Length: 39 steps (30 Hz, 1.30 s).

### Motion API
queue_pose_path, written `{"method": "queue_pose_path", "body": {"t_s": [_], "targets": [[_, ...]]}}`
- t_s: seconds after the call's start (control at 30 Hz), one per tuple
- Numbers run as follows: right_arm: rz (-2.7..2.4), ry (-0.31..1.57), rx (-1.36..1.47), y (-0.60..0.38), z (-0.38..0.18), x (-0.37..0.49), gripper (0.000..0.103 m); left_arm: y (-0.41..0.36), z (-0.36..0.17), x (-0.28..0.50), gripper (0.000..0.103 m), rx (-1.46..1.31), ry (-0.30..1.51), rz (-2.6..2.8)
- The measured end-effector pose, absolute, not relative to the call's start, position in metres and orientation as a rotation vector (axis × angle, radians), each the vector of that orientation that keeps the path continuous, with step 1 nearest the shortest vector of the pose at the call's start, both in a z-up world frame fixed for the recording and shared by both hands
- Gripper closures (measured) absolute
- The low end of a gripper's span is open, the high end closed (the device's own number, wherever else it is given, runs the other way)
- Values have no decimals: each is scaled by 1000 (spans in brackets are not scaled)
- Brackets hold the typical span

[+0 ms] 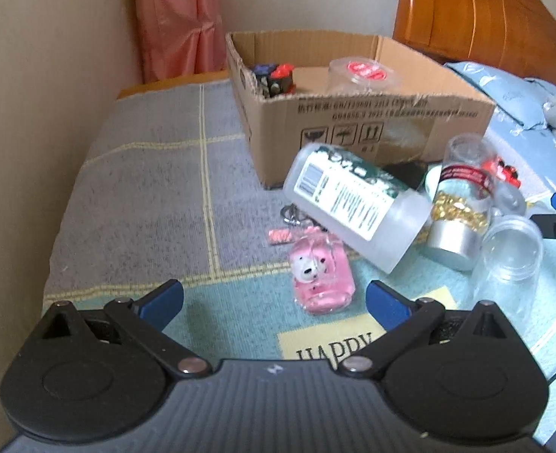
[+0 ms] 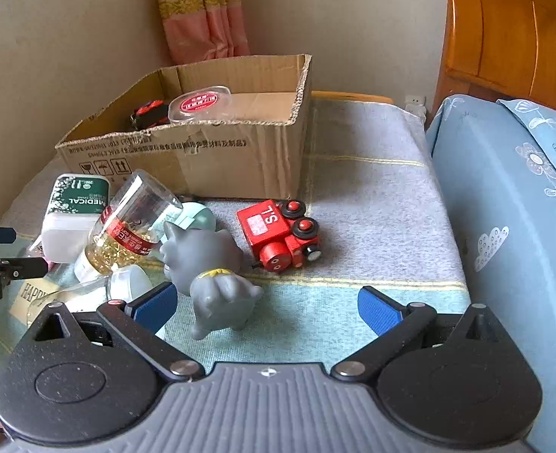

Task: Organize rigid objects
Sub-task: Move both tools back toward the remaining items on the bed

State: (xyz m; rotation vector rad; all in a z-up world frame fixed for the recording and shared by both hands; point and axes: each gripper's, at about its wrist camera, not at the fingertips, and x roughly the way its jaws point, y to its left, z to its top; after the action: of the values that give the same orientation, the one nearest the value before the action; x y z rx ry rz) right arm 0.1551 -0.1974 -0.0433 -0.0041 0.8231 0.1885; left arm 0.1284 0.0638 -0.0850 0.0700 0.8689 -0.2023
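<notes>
My left gripper (image 1: 274, 300) stands open just short of a pink keychain charm with a dog face (image 1: 321, 275) lying on the mat. Behind the charm a frosted white medical bottle (image 1: 353, 204) lies tipped, next to a clear bottle of gold capsules (image 1: 459, 204) and an empty clear jar (image 1: 508, 264). My right gripper (image 2: 266, 304) is open too, with a grey cat figure (image 2: 217, 275) between its blue fingers, nearer the left one; whether they touch I cannot tell. A red toy train (image 2: 278, 234) sits just beyond. The cardboard box (image 2: 210, 154) holds a red-lidded clear tub (image 2: 198, 105) and a dark toy (image 2: 146, 113).
A beige wall runs along the left of the mat (image 1: 146, 188). A blue patterned pillow (image 2: 504, 226) borders the right side, with a wooden headboard (image 2: 512, 30) behind. A pink curtain (image 1: 176, 19) hangs at the back corner. Bare mat lies left of the box.
</notes>
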Motion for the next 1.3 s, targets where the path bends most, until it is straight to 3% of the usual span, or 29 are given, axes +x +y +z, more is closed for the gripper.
{"method": "queue_pose_path", "body": {"t_s": [0.77, 1.3], "targets": [[99, 852, 17, -221, -56, 156, 0, 106, -90, 137, 1, 94, 909, -1], [102, 877, -72, -213, -71, 142, 0, 65, -93, 139, 4, 57, 910, -178]]}}
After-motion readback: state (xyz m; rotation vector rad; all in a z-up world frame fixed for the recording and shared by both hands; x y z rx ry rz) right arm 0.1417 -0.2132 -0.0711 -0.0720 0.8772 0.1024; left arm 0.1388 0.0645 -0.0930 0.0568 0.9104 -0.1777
